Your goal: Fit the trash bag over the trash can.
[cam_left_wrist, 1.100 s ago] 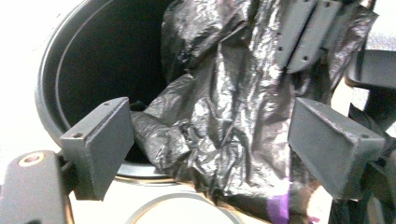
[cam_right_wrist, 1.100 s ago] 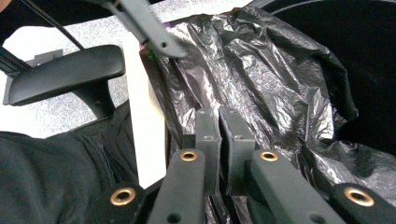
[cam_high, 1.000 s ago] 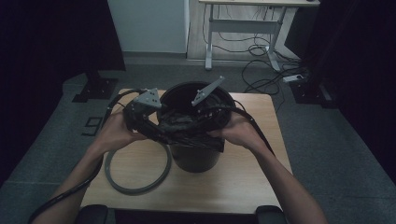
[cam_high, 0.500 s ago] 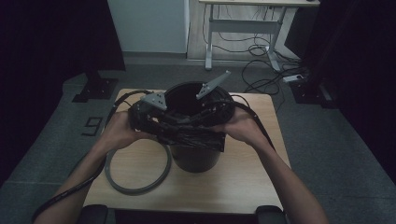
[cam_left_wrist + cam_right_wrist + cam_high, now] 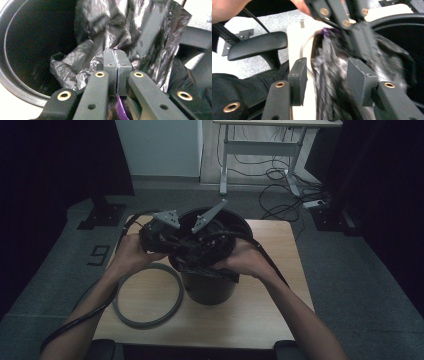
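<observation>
Over the rim of the round black plastic bin (image 5: 210, 285), the left gripper (image 5: 115, 56) is clamped on a fold of the crinkled black plastic bag (image 5: 100, 37). The right gripper (image 5: 327, 75) has just been opening, its jaws now apart with the bag between them. A grey ring (image 5: 147, 317) lies on the table just beside the bin.

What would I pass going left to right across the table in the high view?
Grey ring lying flat, left tool shut on the black plastic bag, black bucket, then bare table.
</observation>
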`<act>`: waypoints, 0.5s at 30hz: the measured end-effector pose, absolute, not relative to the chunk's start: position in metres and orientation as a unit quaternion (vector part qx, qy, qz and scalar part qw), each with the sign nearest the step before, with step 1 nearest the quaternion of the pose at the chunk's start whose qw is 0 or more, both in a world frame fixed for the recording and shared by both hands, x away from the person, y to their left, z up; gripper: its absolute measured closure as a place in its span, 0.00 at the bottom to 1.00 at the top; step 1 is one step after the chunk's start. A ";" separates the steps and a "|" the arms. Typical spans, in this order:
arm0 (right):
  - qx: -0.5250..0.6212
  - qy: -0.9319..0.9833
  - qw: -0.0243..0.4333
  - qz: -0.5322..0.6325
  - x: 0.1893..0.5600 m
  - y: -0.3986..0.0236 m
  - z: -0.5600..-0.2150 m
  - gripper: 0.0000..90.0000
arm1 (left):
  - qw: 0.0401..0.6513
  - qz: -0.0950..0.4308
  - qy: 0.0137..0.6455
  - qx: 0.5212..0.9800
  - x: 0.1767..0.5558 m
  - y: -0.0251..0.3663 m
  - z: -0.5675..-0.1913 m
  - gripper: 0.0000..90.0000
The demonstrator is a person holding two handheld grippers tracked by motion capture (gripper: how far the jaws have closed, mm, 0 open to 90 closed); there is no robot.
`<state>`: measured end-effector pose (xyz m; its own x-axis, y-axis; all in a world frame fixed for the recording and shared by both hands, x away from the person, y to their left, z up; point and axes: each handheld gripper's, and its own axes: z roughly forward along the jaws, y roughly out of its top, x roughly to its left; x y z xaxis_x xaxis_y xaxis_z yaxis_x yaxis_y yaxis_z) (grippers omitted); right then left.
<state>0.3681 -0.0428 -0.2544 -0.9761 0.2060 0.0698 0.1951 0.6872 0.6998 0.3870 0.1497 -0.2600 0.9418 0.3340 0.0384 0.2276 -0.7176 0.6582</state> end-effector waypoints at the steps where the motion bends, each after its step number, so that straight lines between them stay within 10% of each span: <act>1: 0.107 0.919 0.007 0.380 0.368 -0.040 -0.256 0.54 | 0.345 0.078 0.155 0.922 0.389 0.150 -0.260 0.98; 5: 0.112 0.921 0.022 0.372 0.370 -0.026 -0.264 0.58 | 0.356 0.070 0.166 0.917 0.392 0.152 -0.261 0.98; 11: 0.131 0.921 0.043 0.365 0.375 -0.023 -0.267 0.97 | 0.365 0.067 0.167 0.914 0.392 0.155 -0.261 0.98; 15: 0.133 0.922 0.057 0.360 0.374 -0.029 -0.264 0.99 | 0.368 0.073 0.166 0.912 0.391 0.159 -0.259 0.98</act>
